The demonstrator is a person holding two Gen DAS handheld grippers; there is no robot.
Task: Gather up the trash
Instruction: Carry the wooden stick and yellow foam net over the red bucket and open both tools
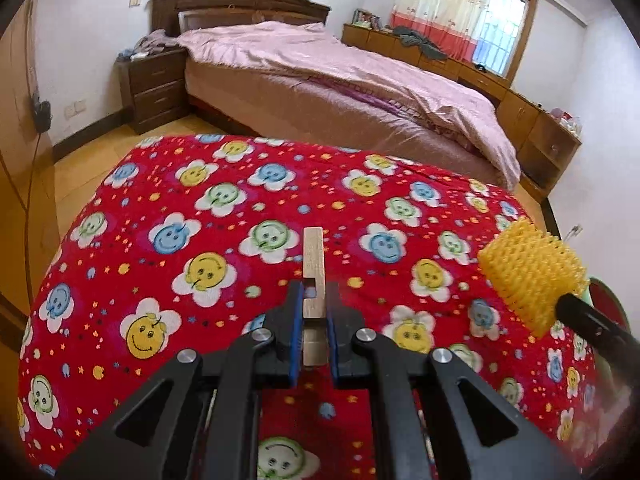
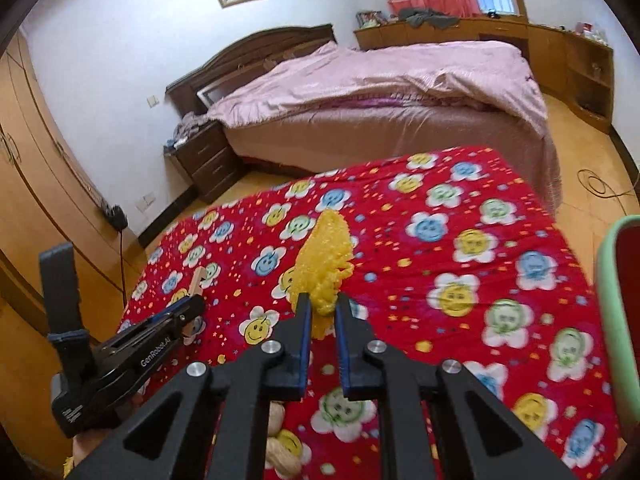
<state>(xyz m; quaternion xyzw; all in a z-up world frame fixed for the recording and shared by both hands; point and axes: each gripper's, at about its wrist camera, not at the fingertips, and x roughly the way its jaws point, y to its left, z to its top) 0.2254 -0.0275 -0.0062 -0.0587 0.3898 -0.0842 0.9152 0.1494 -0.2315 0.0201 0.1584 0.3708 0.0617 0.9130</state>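
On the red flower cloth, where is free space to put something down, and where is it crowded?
The red cloth is bare across its far half toward the bed and rightward to the green-rimmed bin. The near edge is crowded: peanuts lie beneath the right gripper.

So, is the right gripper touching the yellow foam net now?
Touching. In the right wrist view, the right gripper has its blue pads pressed on the lower end of the yellow foam net, squeezing it narrow between them.
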